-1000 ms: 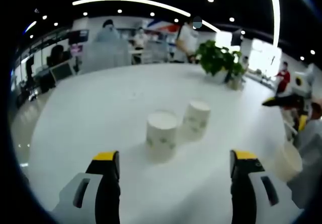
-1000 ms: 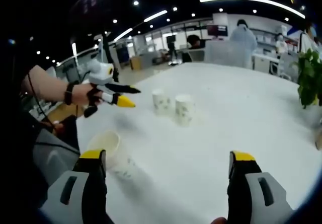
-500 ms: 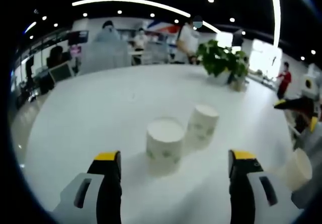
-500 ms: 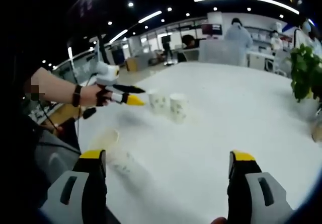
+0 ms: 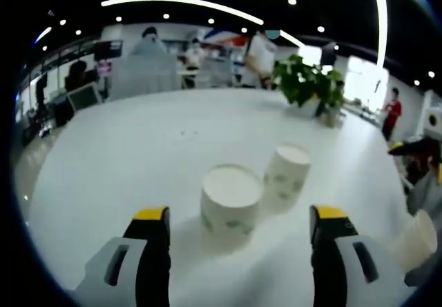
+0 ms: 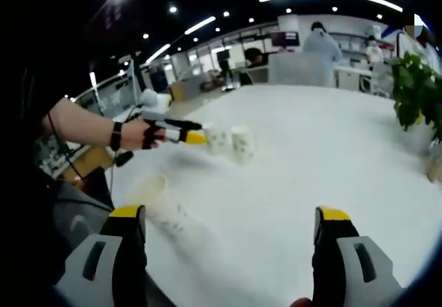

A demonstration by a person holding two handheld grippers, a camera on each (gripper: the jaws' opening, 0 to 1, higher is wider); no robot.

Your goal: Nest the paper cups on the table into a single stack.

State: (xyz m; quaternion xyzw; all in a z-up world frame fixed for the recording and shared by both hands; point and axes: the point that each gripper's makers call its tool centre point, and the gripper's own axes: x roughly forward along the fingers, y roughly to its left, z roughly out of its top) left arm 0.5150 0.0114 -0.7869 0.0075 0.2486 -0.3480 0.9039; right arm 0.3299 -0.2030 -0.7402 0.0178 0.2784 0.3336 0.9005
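Two white paper cups with a green print stand side by side on the white table (image 5: 110,155). The nearer cup (image 5: 231,200) is just ahead of my left gripper (image 5: 239,214), which is open with its jaws wide to either side of the cup and not touching it. The farther cup (image 5: 286,176) stands to its right. A third cup (image 5: 418,234) lies tilted at the right edge. In the right gripper view, my right gripper (image 6: 230,214) is open and holds nothing. The blurred third cup (image 6: 162,200) lies near its left jaw. The left gripper (image 6: 183,131), held by a hand, reaches the pair of cups (image 6: 231,141).
A potted plant (image 5: 307,83) stands at the table's far side, the plant (image 6: 414,90) also at the right. The right gripper (image 5: 414,148) shows at the right edge. People and desks are beyond the table. The person's arm (image 6: 83,124) crosses the left.
My left gripper has moved forward to the nearer cup, which now sits larger between its jaws. In the right gripper view the left gripper has reached the pair of cups.
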